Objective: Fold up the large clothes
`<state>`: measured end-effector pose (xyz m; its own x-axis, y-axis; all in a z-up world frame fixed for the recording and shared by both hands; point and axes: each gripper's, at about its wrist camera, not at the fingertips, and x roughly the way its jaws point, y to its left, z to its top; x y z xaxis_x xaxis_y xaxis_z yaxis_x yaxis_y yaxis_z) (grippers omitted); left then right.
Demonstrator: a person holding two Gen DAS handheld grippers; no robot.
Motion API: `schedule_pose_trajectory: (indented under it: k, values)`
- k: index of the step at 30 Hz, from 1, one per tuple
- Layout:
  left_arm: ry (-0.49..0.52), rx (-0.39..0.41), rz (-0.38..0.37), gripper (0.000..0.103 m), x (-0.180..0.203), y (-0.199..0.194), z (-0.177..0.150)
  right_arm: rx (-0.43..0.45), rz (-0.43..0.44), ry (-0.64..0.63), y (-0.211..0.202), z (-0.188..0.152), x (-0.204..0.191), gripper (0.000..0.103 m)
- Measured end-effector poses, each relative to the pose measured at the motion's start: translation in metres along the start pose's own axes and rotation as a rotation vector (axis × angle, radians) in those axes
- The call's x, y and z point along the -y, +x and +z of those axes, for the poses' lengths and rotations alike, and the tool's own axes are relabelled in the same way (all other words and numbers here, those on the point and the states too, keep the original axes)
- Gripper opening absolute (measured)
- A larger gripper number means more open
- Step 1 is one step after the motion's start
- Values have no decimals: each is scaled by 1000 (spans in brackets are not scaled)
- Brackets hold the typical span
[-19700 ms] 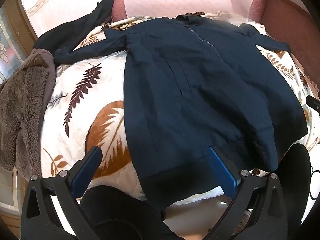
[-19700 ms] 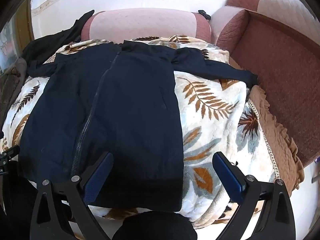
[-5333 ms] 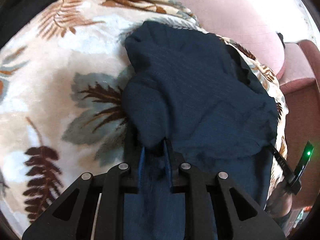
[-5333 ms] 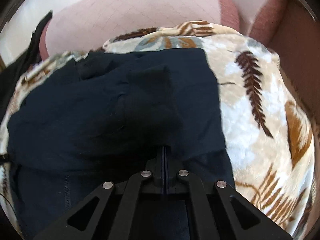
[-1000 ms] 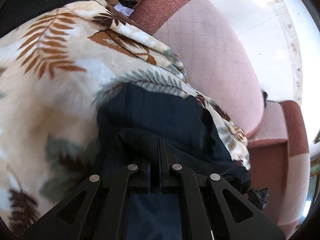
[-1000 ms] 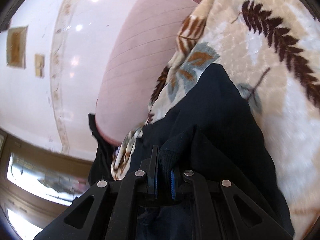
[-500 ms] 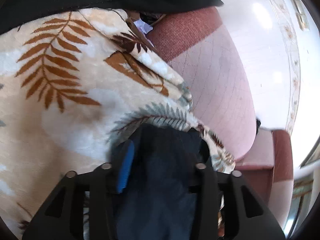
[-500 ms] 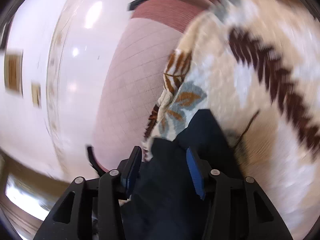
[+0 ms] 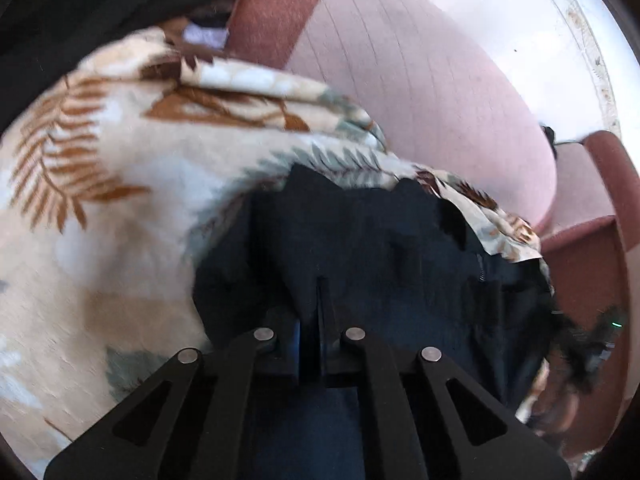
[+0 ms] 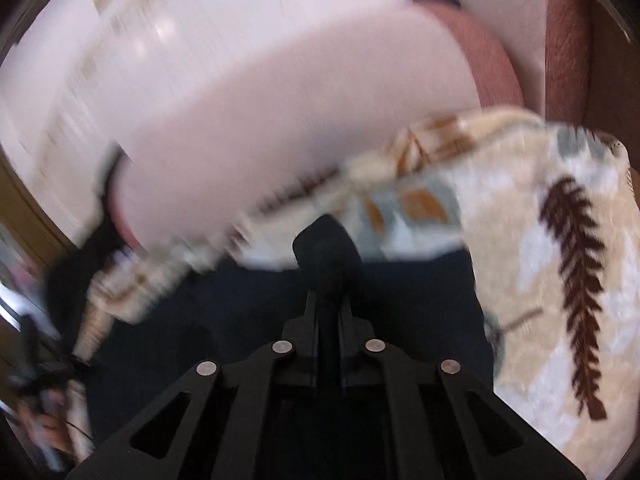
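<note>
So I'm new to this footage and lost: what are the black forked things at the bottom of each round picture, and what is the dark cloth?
Each round picture comes from a fisheye camera on a hand-held claw, one in each of a person's hands, looking forward along its two fingers. The black forks are those claws. The left claw and the right claw have both just closed, each pinching a fold of the dark navy garment. It lies on a leaf-patterned blanket spread over a pink sofa. The right view is blurred.

Jacket [image 9: 360,248] on blanket [image 9: 120,200], cushion [image 9: 420,100] behind, w/ garment [image 9: 80,0] far left
</note>
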<state>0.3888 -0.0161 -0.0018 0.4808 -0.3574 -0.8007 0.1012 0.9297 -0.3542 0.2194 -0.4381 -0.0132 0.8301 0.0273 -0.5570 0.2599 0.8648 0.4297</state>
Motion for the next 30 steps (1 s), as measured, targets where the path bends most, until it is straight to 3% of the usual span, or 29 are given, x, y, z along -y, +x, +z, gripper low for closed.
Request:
schedule_pose_trajectory:
  k: [3,6,8,10,12,16,18,19,21,23,25,26,27,30]
  values:
    - [-13,1,41,4,-7,16,6,89,49,173,-7,16,29,4]
    - [-65,-37,62,4,-18,38,9,-17,-44,256,28,10,57,4]
    - [-129,-55,20,5,-28,42,11,-87,-110,271,45,0,67,5]
    - [-175,-68,-32,9,-39,37,13,-120,-91,346,51,-12,78,7]
    - [-196,-58,-60,10,-49,25,12,-96,-67,391,39,-15,83,22]
    - [-208,-40,-116,13,-67,-7,-1,-64,-51,375,-11,-26,83,30]
    - [-173,-51,-139,16,-63,-17,-18,-67,-57,382,-36,-44,84,46]
    - [-152,-63,-145,19,-59,-19,-30,-67,-66,390,-46,-55,85,47]
    - [-118,-91,-151,35,-49,-17,-52,-83,-80,394,-59,-77,86,47]
    - [-73,-104,-127,39,-36,-14,-72,-104,-78,410,-62,-98,85,47]
    - [-43,-114,-76,40,-29,-9,-86,-126,-84,404,-58,-114,79,39]
    - [-31,-117,-36,40,-26,-6,-92,-108,-114,350,-61,-114,71,5]
    - [-21,-119,1,42,-25,-3,-97,-81,-136,294,-65,-110,64,3]
    - [-11,-102,45,42,-24,-2,-102,50,-70,282,-90,-97,61,2]
